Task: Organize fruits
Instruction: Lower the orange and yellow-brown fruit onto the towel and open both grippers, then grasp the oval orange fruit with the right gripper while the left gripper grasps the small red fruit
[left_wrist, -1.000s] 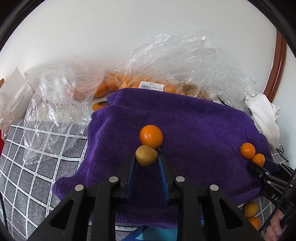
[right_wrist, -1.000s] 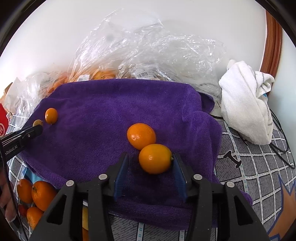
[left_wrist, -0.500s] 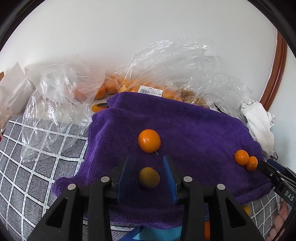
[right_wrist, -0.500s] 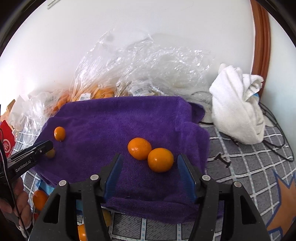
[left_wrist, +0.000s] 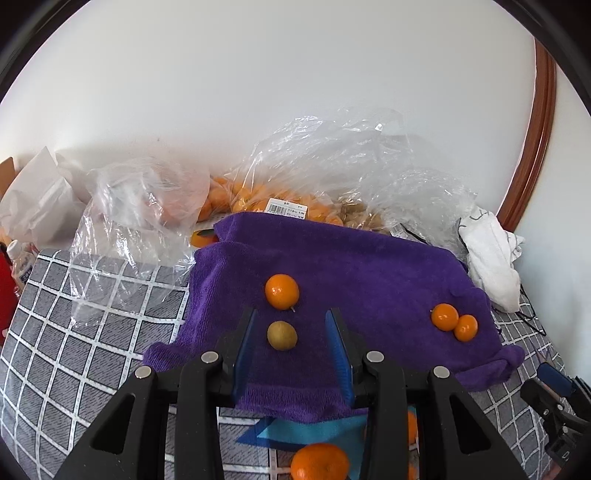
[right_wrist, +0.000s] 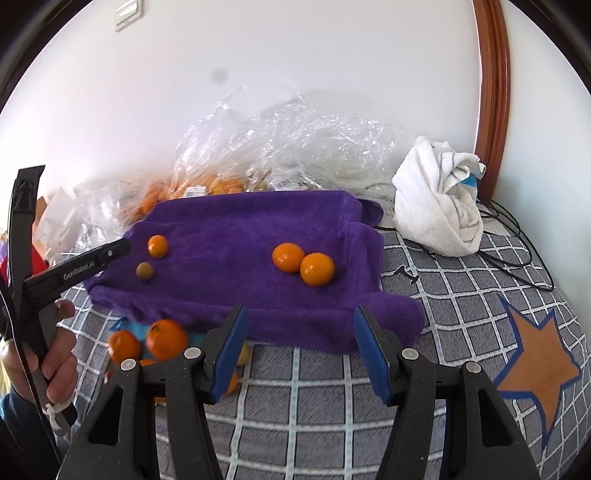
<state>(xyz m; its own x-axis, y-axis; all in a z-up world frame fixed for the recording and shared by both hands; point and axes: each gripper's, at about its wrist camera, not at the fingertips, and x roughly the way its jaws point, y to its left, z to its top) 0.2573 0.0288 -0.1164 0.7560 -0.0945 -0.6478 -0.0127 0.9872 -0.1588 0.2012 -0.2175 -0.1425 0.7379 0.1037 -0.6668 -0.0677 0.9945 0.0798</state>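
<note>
grippers (left_wrist: 291, 354) (right_wrist: 301, 343) released fruit, pulled back

hand-held gripper (right_wrist: 301, 349): black frame; blue pads (right_wrist: 371, 349); silver screws; "GenRobot.AI" lettering

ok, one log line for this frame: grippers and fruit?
left gripper: open, clear of olive-brown fruit | right gripper: open, empty | purple towel: four fruits

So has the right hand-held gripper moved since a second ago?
Yes. The right hand-held gripper has let go and backed off the purple towel; the orange now lies beyond its open fingers.
</note>
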